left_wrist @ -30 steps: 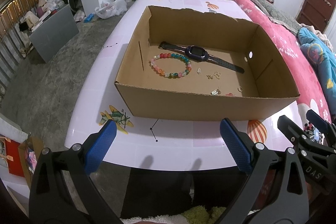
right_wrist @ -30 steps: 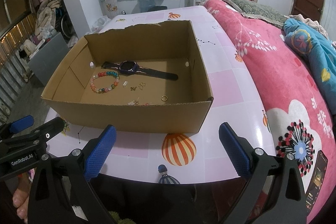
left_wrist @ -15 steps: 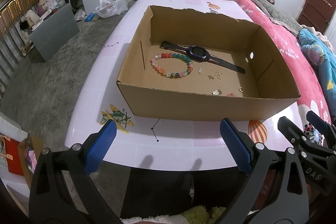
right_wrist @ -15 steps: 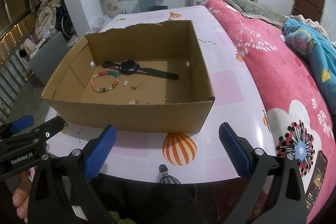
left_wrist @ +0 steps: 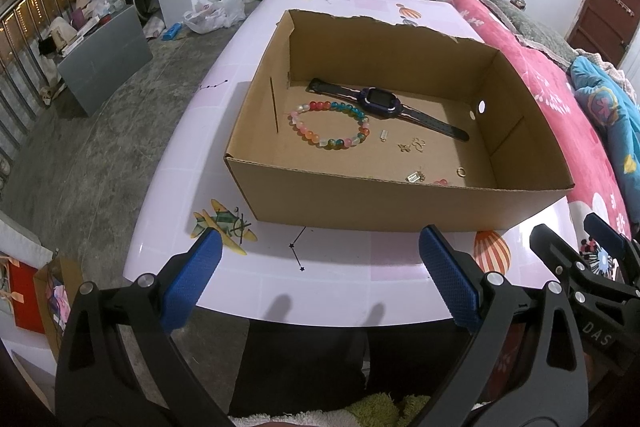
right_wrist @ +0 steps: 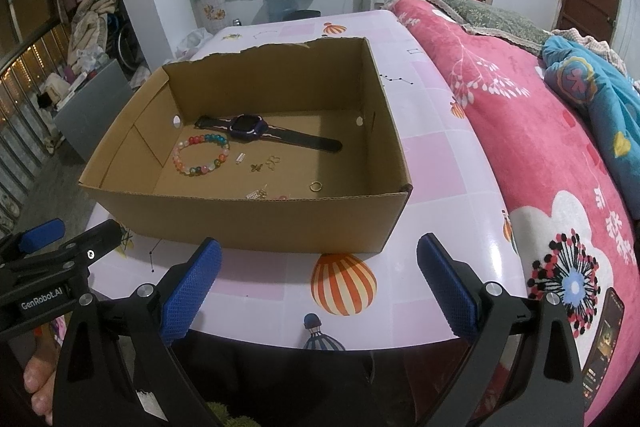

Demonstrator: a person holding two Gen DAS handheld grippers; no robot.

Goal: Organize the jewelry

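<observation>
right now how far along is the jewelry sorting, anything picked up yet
Nothing looks done yet. The beaded bracelet, watch, gold ring and small charms lie loose on the floor of the cardboard box. Nothing is in hand: the left gripper and right gripper are both open and empty, short of the box. All the sorting is left.

"GenRobot.AI" stands in white on the left gripper (right_wrist: 44, 239) body — "DAS" on the right gripper (left_wrist: 592, 243) body.
</observation>
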